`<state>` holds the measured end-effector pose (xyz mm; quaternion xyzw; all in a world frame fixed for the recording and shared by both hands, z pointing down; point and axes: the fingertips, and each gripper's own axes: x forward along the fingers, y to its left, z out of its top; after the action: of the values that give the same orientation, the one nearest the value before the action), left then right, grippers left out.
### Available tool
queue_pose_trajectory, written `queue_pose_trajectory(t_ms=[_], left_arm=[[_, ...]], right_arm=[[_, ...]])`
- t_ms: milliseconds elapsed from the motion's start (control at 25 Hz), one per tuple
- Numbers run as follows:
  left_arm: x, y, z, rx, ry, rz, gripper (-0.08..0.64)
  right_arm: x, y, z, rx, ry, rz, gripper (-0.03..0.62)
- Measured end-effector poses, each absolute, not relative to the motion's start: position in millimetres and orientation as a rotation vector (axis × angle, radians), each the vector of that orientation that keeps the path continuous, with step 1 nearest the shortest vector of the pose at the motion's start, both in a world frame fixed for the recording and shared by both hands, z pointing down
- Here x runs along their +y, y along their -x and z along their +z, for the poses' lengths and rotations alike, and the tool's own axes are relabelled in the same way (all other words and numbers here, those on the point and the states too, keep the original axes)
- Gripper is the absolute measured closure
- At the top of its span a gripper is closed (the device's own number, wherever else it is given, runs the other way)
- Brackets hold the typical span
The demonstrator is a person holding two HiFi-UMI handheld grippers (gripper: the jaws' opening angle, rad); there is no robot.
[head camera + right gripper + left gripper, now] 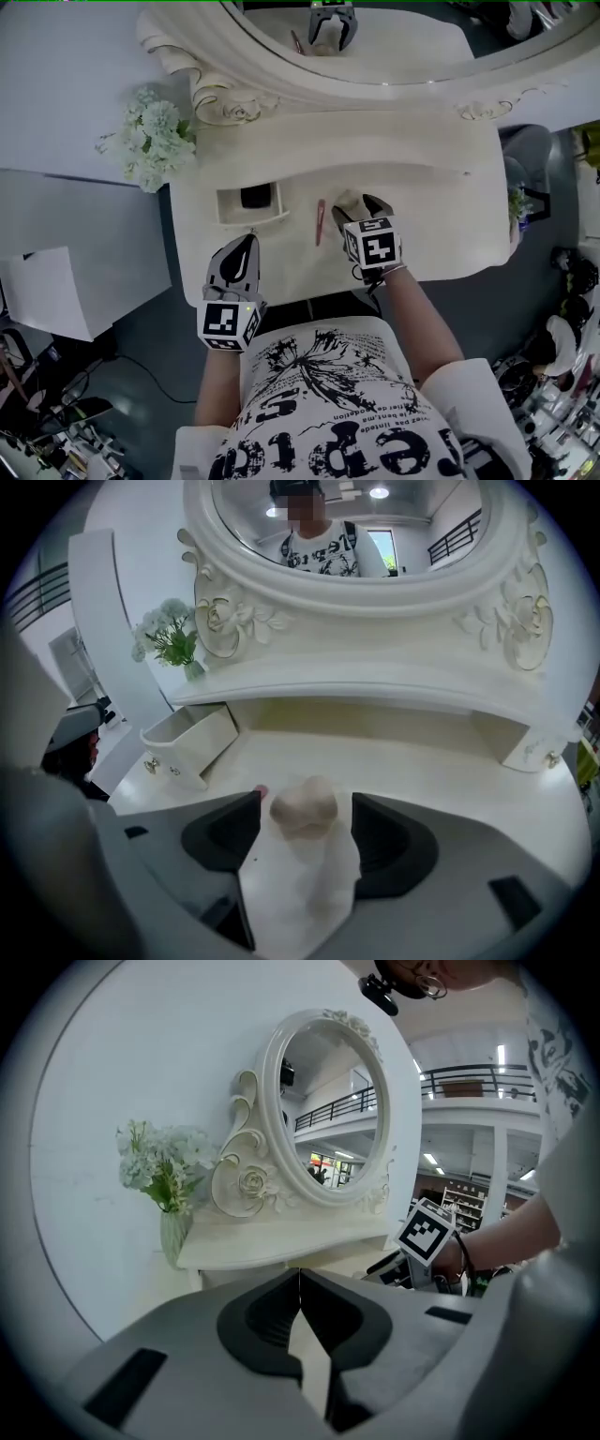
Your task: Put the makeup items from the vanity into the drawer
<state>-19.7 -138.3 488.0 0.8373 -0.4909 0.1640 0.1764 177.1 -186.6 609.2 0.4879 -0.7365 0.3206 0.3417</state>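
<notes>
A beige makeup sponge (304, 808) lies on the white vanity top (422, 187), between the jaws of my right gripper (305, 799), which stand open with a small gap on each side of it. In the head view the right gripper (359, 205) is right of table centre. A thin red pencil-like item (320, 221) lies just left of it. The small drawer (246, 217) stands open at the left with a dark item (254, 197) inside. My left gripper (244, 246) hangs shut and empty at the table's front edge, below the drawer.
A big oval mirror (394, 37) with a carved frame rises at the back of the vanity. A vase of pale flowers (150, 141) stands at the back left corner. The person's torso is close against the table's front edge.
</notes>
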Motion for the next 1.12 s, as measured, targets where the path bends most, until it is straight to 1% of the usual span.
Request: queue_pose_trajectory(t_ms=[240,400,640,920,1120], left_arm=[[-134.4,13.1,500.2,-1.416,-2.316,0.486,0.538],[-136.1,10.6,502.9,-1.428,-2.314,0.484,0.539],[-133.6,8.5,498.7,-1.438,-2.315,0.473,0.538],[-134.6,2.6,481.9,-1.441,-2.353,0.44,0.538],[-135.0,13.3,465.0,-1.452,-2.379,0.423,0.538]], right_arm=[[-191.5,-176.6,625.9,-1.919,-1.195,0.851,0.299],[-188.4,-175.4,627.4,-1.945,-1.18,0.851,0.351],[-184.6,-172.6,624.2,-1.963,-1.142,0.794,0.374],[-191.0,-177.1,592.5,-2.025,-1.176,0.741,0.38],[-193.3,-153.5,553.9,-2.109,-1.183,0.693,0.383]])
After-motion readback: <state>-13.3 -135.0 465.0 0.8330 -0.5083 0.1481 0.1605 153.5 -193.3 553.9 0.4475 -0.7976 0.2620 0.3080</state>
